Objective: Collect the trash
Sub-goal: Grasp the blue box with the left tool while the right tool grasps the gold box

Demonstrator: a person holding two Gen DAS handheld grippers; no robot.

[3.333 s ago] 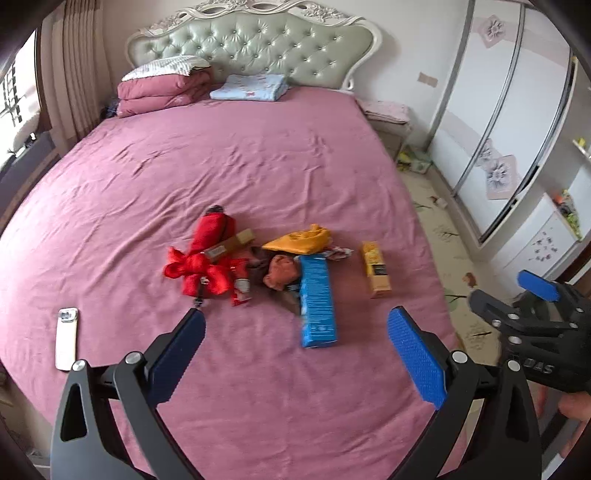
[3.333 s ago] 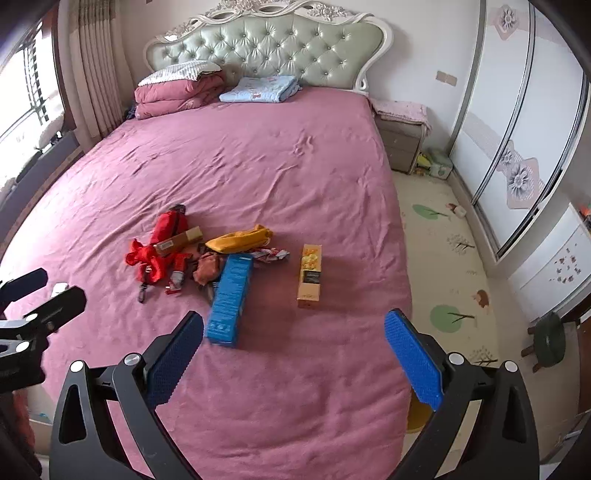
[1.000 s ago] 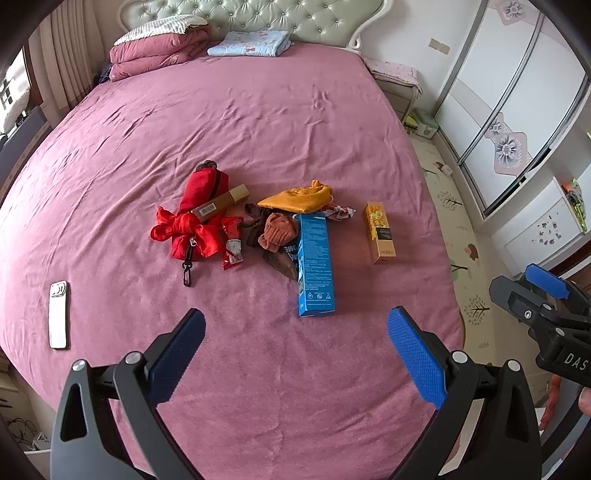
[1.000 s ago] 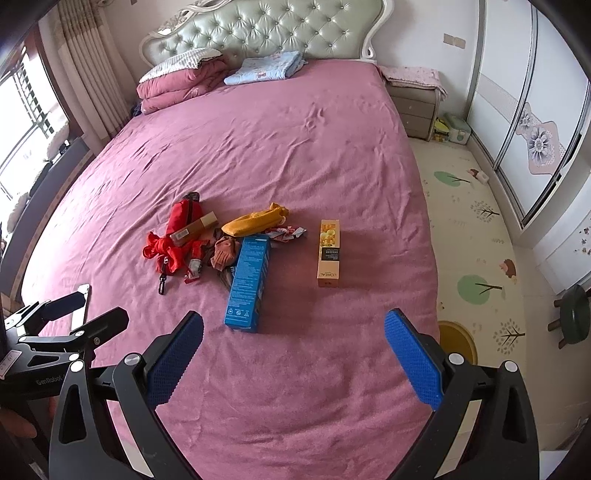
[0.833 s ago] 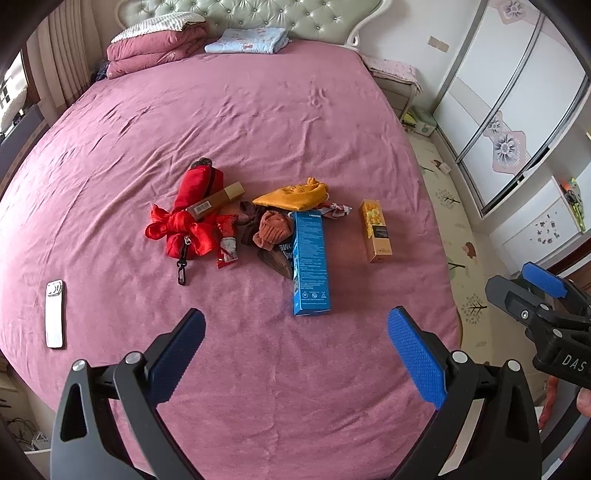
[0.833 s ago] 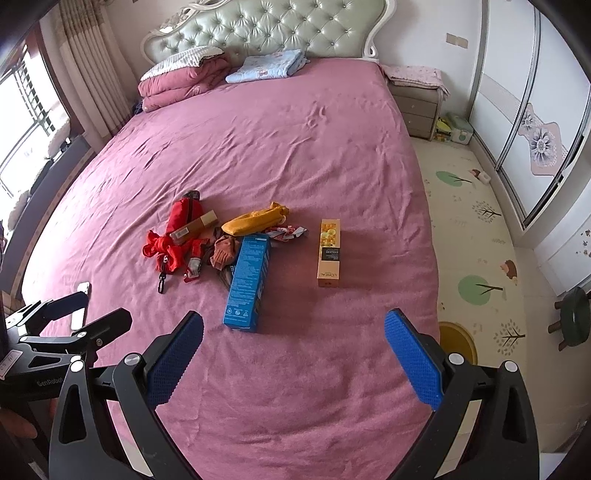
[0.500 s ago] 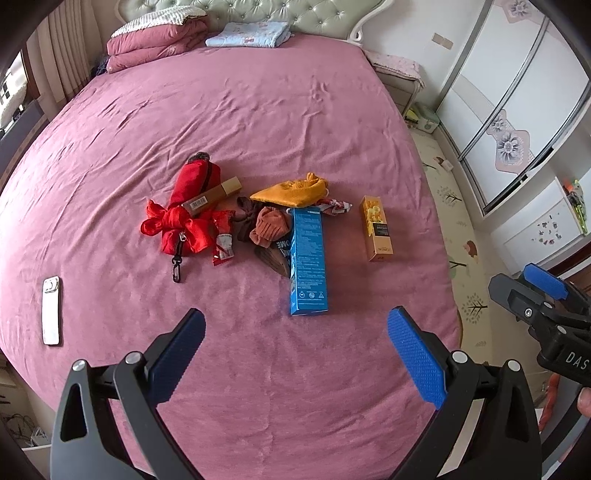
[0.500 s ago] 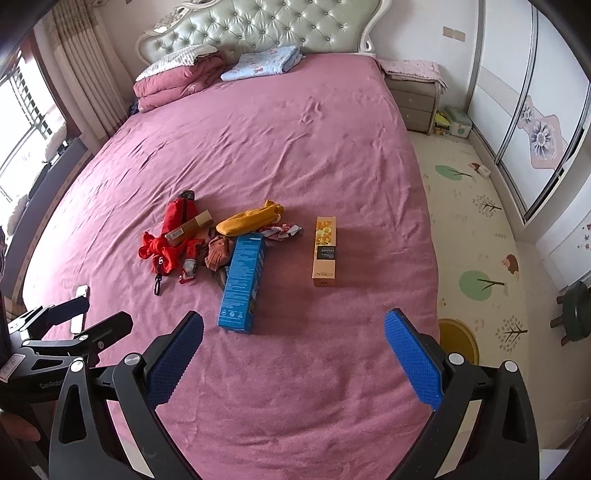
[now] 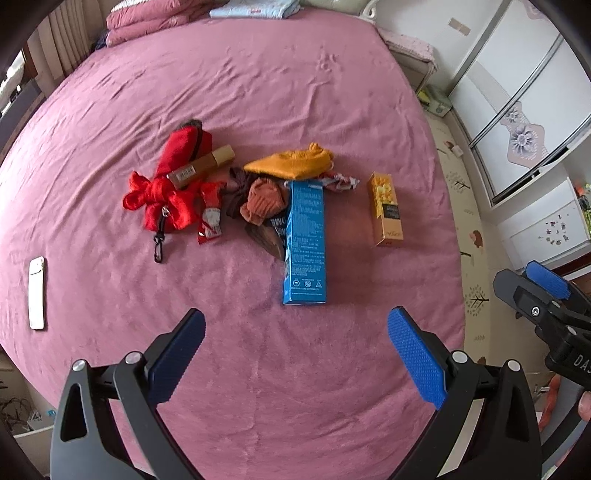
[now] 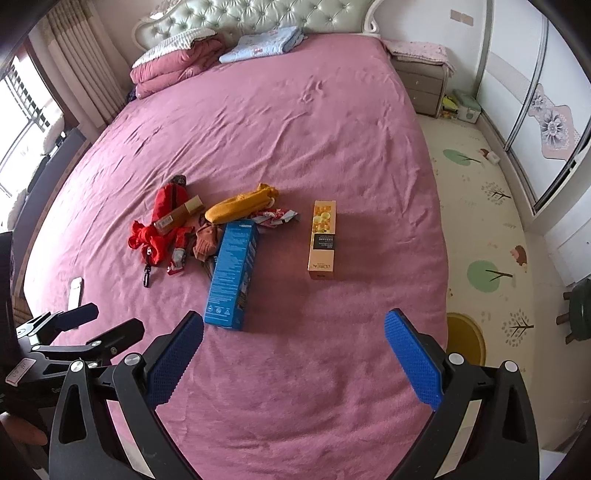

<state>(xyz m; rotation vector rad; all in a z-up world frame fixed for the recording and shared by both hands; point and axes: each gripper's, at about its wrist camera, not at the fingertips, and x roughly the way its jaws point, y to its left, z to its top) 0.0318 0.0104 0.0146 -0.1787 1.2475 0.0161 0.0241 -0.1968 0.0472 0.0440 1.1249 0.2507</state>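
This is a home bedroom: a wide bed (image 10: 295,129) with tufted headboard (image 10: 258,16), folded quilts (image 10: 173,62), a nightstand (image 10: 421,86) and sliding wardrobe doors (image 10: 535,103).

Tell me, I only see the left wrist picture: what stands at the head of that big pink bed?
Observer: A tufted pale green headboard with a carved white frame.
Visitor: Anything on the floor past the bed's near corner?
Observer: A flat round yellow thing, perhaps a mat, beside the pink bed.
Visitor: Does the other tool hold something?
Observer: No. The right gripper is open, nothing between its blue pads.
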